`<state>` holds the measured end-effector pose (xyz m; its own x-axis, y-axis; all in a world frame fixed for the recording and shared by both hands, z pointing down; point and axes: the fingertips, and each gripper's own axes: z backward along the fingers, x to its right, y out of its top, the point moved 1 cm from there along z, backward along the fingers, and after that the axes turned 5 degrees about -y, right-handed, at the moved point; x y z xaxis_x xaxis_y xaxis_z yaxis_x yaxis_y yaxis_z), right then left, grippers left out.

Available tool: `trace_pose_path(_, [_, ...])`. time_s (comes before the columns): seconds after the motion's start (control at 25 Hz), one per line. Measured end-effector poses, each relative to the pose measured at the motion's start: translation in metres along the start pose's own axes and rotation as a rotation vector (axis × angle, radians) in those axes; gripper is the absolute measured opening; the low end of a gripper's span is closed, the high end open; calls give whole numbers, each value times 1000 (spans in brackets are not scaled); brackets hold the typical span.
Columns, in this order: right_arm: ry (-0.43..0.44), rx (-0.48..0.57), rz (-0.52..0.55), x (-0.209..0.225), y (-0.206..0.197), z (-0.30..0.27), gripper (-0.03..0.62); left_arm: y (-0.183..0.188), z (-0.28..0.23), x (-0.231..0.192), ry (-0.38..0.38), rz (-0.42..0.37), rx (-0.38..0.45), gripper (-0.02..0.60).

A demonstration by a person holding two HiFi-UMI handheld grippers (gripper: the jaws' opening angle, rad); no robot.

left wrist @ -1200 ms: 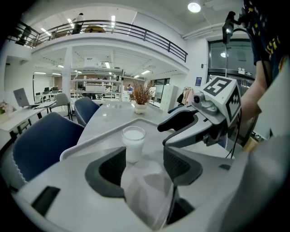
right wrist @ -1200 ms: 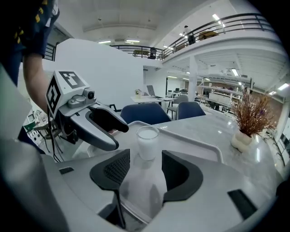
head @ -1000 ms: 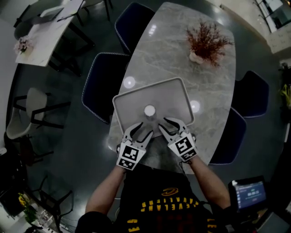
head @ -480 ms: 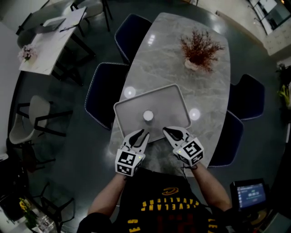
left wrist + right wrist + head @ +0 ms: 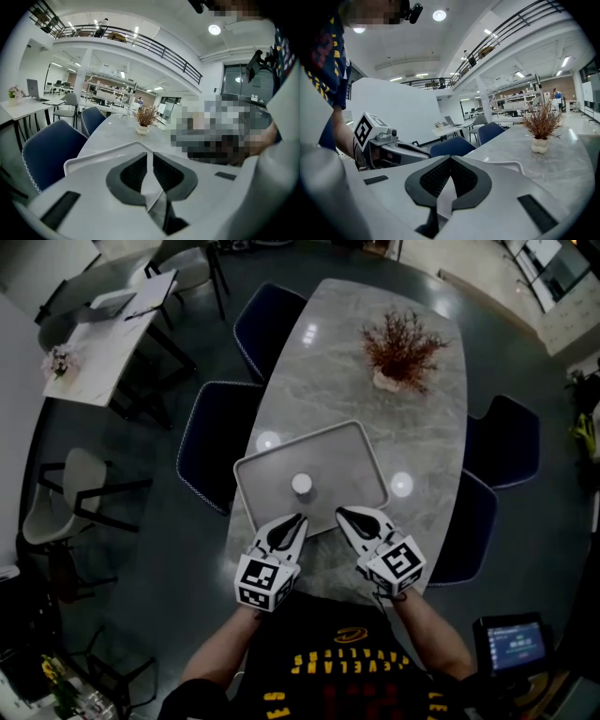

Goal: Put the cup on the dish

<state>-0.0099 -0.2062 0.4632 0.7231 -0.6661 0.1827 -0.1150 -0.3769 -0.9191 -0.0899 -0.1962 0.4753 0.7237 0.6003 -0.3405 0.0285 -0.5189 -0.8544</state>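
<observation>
A small white cup [image 5: 301,484] stands upright near the middle of a grey rectangular tray [image 5: 246,472] on the marble table. My left gripper [image 5: 298,519] hangs over the tray's near edge. It is shut with nothing between its jaws, which have just been closing. My right gripper [image 5: 342,514] is beside it, also shut and empty. Both stop short of the cup and neither touches it. In the left gripper view the shut left gripper [image 5: 151,153] points over the tray's rim [image 5: 93,154]. The right gripper view shows the shut right gripper [image 5: 450,158] and the left gripper's body [image 5: 384,140].
A dried red plant in a white pot [image 5: 403,348] stands at the table's far end. Dark blue chairs [image 5: 211,427] flank the table on both sides. A white desk with a laptop [image 5: 103,324] is at the far left. A screen [image 5: 511,643] glows at the lower right.
Both grippers went from open to shut with nothing in them. They rose and drew back from the tray's near edge toward the person. The cup has stayed in place.
</observation>
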Motion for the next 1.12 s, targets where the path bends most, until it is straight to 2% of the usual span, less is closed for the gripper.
trace_pose_path(0.32, [-79, 96, 20, 2, 29, 13, 6, 20, 2, 23, -35, 5, 48, 43])
trace_pose_path(0.6, [-91, 180, 10, -8, 53, 30, 6, 38, 12, 44, -37, 4, 83, 43])
trace_pose_path(0.96, [-103, 158, -51, -10, 45, 30, 6, 44, 20, 43, -27, 37, 113, 43])
trace_pose_path(1.12, [-148, 130, -63, -6, 43, 32, 6, 44, 19, 47, -33, 44, 109, 43])
